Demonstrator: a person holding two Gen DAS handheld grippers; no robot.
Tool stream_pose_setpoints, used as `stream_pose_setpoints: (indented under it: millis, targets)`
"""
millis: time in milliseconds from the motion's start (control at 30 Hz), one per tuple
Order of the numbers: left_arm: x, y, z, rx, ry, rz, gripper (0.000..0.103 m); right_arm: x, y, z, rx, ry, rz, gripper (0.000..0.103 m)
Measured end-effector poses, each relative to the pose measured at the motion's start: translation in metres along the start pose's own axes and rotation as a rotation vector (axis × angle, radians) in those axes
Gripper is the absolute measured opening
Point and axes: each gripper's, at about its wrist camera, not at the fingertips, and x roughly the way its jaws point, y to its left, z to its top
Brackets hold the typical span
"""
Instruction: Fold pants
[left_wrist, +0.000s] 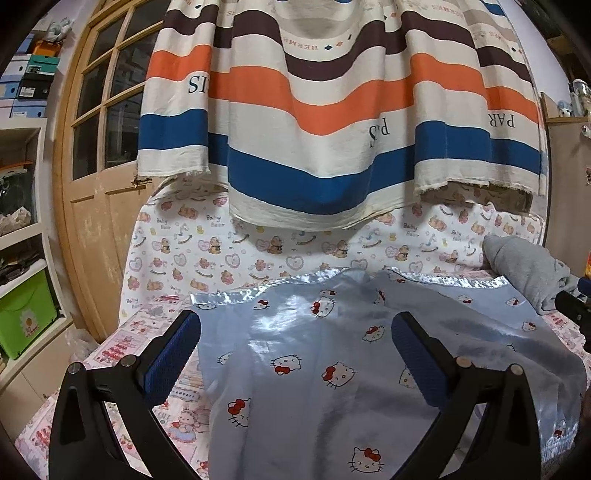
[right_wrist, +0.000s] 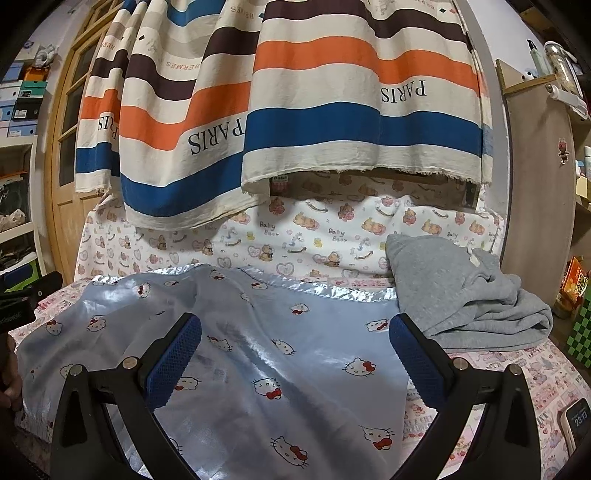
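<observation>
Shiny light-blue satin pants (left_wrist: 332, 369) printed with white cat faces and red bows lie spread flat on a patterned bed sheet (left_wrist: 122, 350), satin-trimmed hems pointing away. My left gripper (left_wrist: 295, 325) hovers open above their left half, nothing between its blue pads. The same pants (right_wrist: 280, 354) fill the right wrist view, where my right gripper (right_wrist: 295, 325) is open over their right half, also holding nothing. The other gripper's black body (right_wrist: 22, 302) shows at the left edge there.
A folded grey sweatshirt (right_wrist: 465, 295) lies right of the pants. A striped curtain (right_wrist: 295, 110) hangs over the bed's far side. A phone (right_wrist: 578, 421) rests at the near right. A wooden door (left_wrist: 92, 184) and shelves with a green bin (left_wrist: 26, 317) stand left.
</observation>
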Motion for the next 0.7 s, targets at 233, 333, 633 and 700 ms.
stream_pose_setpoints:
  millis: [233,333,633,700]
  targets:
    - [-0.0026,-0.0037,0.0009,0.013,-0.012,0.001,0.103,0.0006,0.0021,0.0013,-0.012,0.017,0.016,0.102]
    - [-0.0025,-0.0036,0.0005,0.005,-0.010,0.001,0.103,-0.0015,0.0016,0.0013,-0.010,0.008,0.019,0.102]
    - [-0.0051,-0.0039,-0.0001,0.018,-0.018,-0.009,0.103,0.0027,-0.0017,0.0012,0.017,0.035,-0.010,0.102]
    - [-0.0045,-0.0045,0.0000,0.021,-0.014,-0.010,0.103,0.0062,-0.0019,0.0010,0.019,0.060,-0.017,0.102]
